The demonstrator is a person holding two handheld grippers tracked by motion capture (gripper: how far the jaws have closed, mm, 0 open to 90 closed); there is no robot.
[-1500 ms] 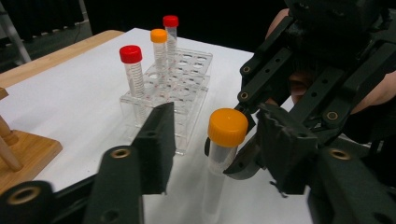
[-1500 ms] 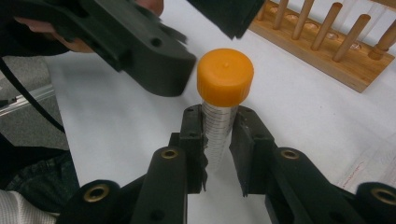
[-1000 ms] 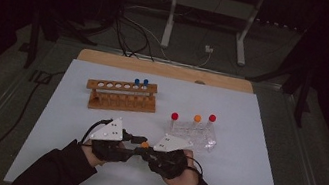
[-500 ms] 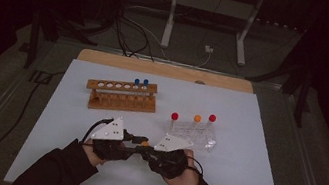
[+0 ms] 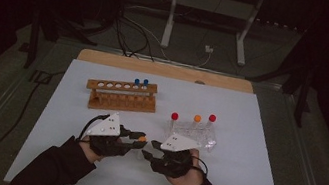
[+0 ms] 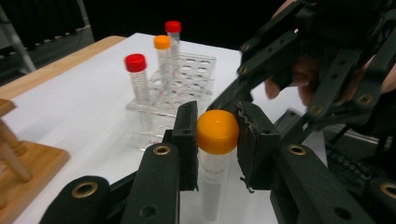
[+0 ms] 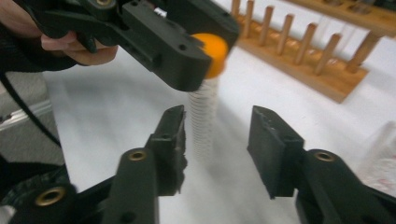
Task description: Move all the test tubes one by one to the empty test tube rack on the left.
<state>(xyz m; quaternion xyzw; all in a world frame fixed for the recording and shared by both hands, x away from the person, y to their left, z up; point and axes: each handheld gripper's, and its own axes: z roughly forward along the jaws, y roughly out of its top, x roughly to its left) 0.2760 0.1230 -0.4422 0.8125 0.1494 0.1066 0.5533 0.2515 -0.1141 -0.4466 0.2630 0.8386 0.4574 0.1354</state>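
Between left gripper (image 6: 215,140) jaws, orange-capped tube (image 6: 217,133), upright, clear rack (image 6: 187,79) behind w/ 3 tubes

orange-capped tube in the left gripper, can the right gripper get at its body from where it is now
Probably yes. The right gripper is open, its jaws either side of the tube's ribbed body just ahead. The left gripper clamps only the orange cap, leaving the body below it free.

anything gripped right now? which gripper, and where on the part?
Left gripper holds a clear plastic tube with an orange cap, pads clamped on the cap's sides. Right gripper is open, jaws either side of the tube body, not touching.
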